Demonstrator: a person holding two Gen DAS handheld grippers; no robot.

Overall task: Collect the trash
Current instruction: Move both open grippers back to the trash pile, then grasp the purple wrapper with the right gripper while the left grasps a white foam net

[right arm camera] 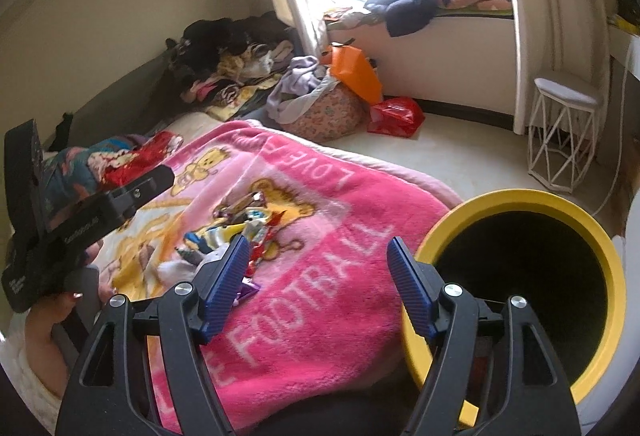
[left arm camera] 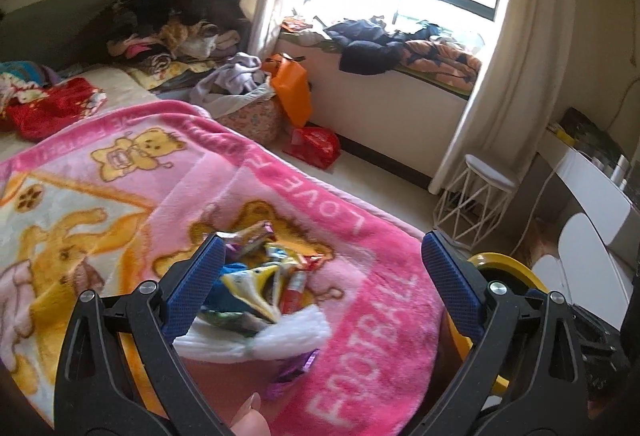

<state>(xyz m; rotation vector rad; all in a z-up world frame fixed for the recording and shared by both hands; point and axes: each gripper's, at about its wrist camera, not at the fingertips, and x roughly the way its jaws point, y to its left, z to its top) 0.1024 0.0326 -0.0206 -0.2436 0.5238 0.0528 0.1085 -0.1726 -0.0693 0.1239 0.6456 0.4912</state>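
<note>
Hovering wide apart, left gripper over wrappers; right gripper agape.

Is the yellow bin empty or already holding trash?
Cannot tell. The yellow bin looks only black inside; the wrappers lie on the pink blanket.

You can read "LOVE" and "FOOTBALL" in white letters along the border of the pink blanket; the other gripper's small white print stays illegible.
</note>
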